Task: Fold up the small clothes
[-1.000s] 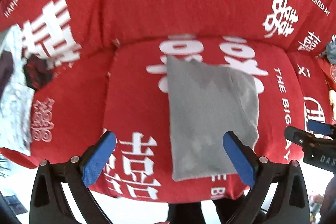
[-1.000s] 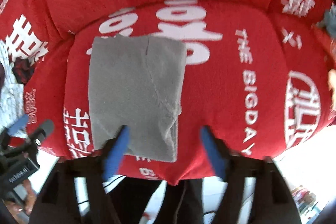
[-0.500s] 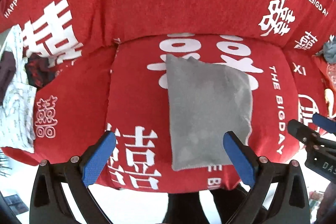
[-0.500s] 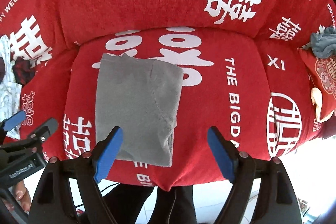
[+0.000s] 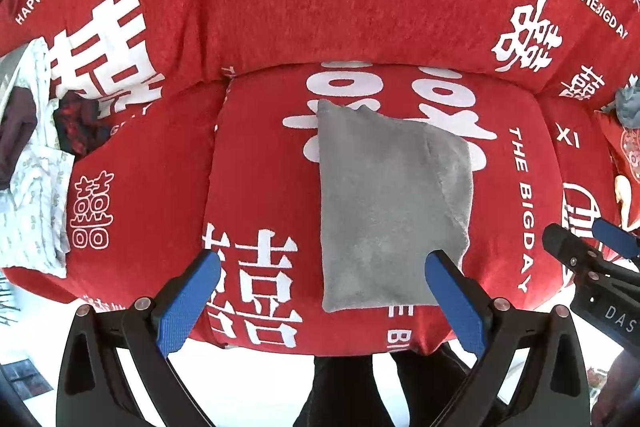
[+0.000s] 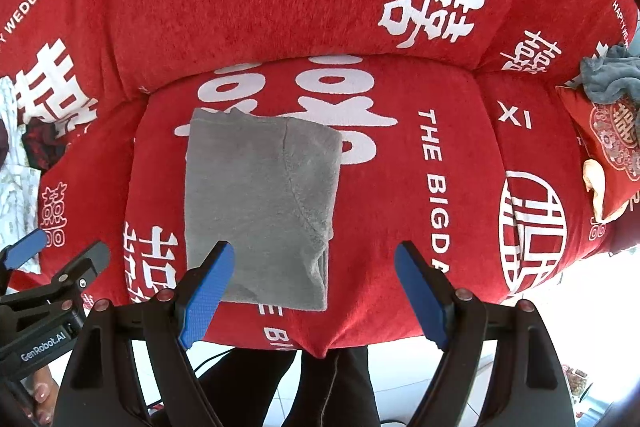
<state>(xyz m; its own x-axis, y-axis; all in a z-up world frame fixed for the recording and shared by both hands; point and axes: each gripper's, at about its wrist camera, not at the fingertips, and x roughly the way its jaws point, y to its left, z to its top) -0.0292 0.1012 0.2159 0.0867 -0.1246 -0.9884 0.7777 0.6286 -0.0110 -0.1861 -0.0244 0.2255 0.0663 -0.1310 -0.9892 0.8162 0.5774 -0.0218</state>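
A grey garment (image 5: 388, 211) (image 6: 260, 207) lies folded into a flat rectangle on the red sofa seat cushion (image 5: 260, 195) (image 6: 400, 211). My left gripper (image 5: 322, 269) hangs above the cushion's front edge, open, with nothing between its blue pads. Its right pad overlaps the garment's lower right corner in the picture, well above it. My right gripper (image 6: 316, 259) is also open and empty, above the garment's near edge. Each gripper shows at the edge of the other's view.
The sofa wears a red cover with white lettering. A heap of clothes (image 5: 36, 163) lies on the left seat. On the right sit a grey-blue cloth (image 6: 612, 75) and a red cushion (image 6: 612, 139). A person's dark legs (image 6: 320, 387) stand before the sofa on white floor.
Both grippers have risen away from the folded garment, so the sofa looks smaller and farther. The garment has stayed flat in place.
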